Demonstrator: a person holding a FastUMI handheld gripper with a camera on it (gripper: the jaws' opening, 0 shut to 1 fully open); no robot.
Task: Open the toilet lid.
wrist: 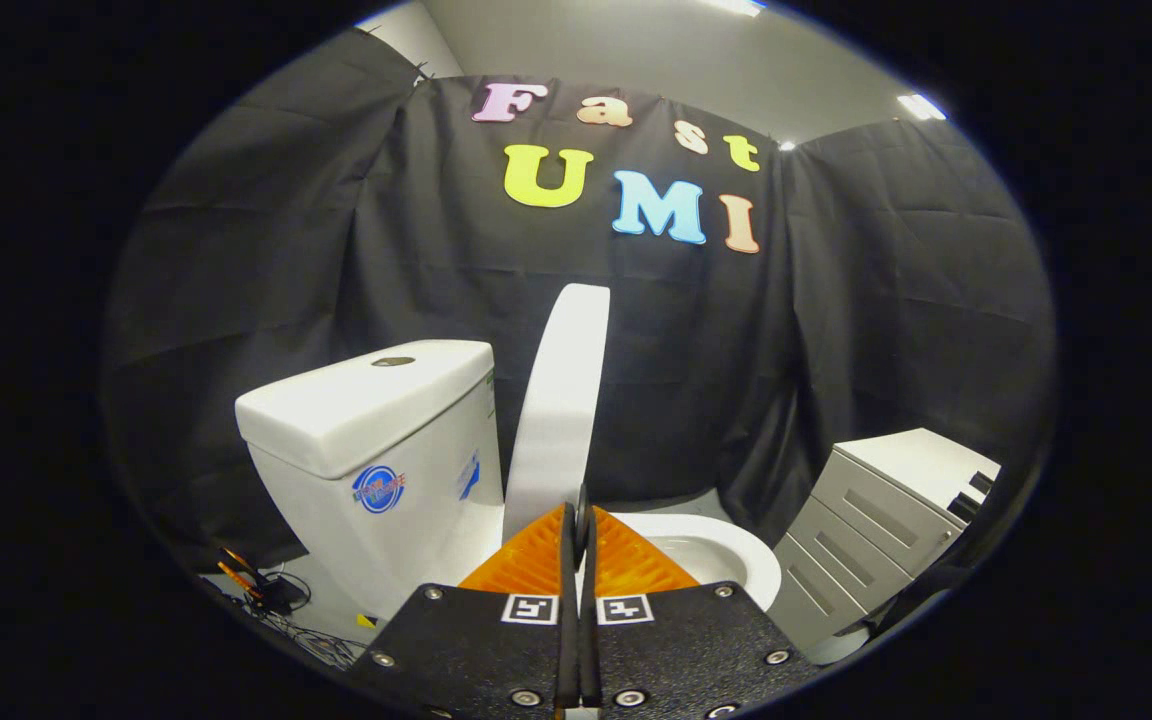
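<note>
The white toilet lid [561,400] stands raised nearly upright, seen edge-on, leaning toward the tank [376,420] to its left. The seat and bowl rim [726,555] lie open to the right, just beyond the fingers. My gripper [581,505] sits directly in front of the lid's lower edge. Its orange fingers [526,560] are pressed together and shut, with nothing visible between them. I cannot tell whether the fingertips touch the lid.
A grey drawer cabinet [876,530] stands close to the right of the bowl. Cables and a small dark device [271,595] lie on the floor left of the tank. Black cloth walls enclose the booth behind the toilet.
</note>
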